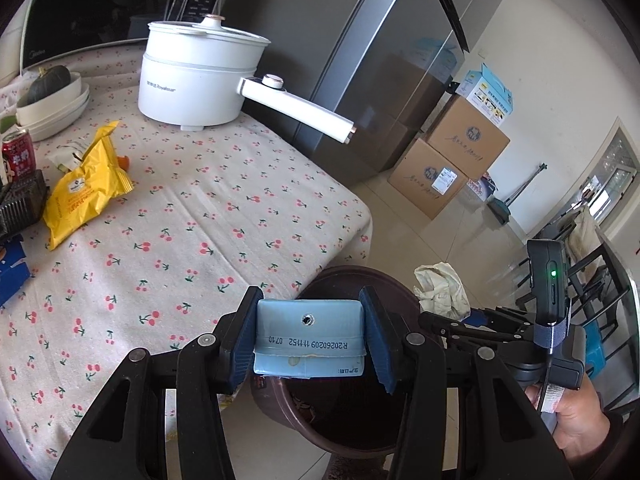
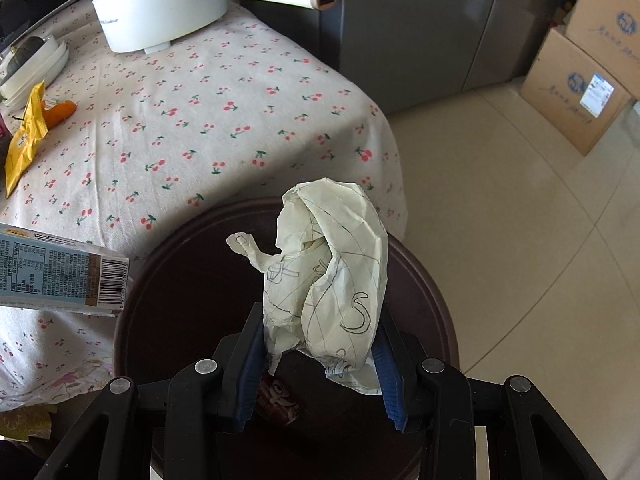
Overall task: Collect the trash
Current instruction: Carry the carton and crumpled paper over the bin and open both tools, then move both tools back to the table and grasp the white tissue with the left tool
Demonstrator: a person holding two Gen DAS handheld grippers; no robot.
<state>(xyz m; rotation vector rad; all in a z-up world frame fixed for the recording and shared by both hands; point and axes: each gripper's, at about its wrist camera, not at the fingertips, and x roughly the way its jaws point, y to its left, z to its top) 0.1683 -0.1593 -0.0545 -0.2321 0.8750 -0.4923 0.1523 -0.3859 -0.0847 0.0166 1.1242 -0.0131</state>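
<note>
cherry-print tablecloth (image 1: 192, 208) behind; left gripper (image 1: 310, 336) pinches a blue carton (image 1: 310, 332), right gripper (image 2: 320, 344) pinches crumpled paper (image 2: 332, 272), both over the brown bin (image 2: 168, 280). next, probably: release.

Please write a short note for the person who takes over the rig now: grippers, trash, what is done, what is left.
Left gripper: shut on the blue carton, held above the brown bin.
Right gripper: shut on the crumpled paper, also above the bin.
Done: both pieces picked up; at least one wrapper already lies in the bin.
Left: release both, then probably take the yellow packet from the table.
</note>
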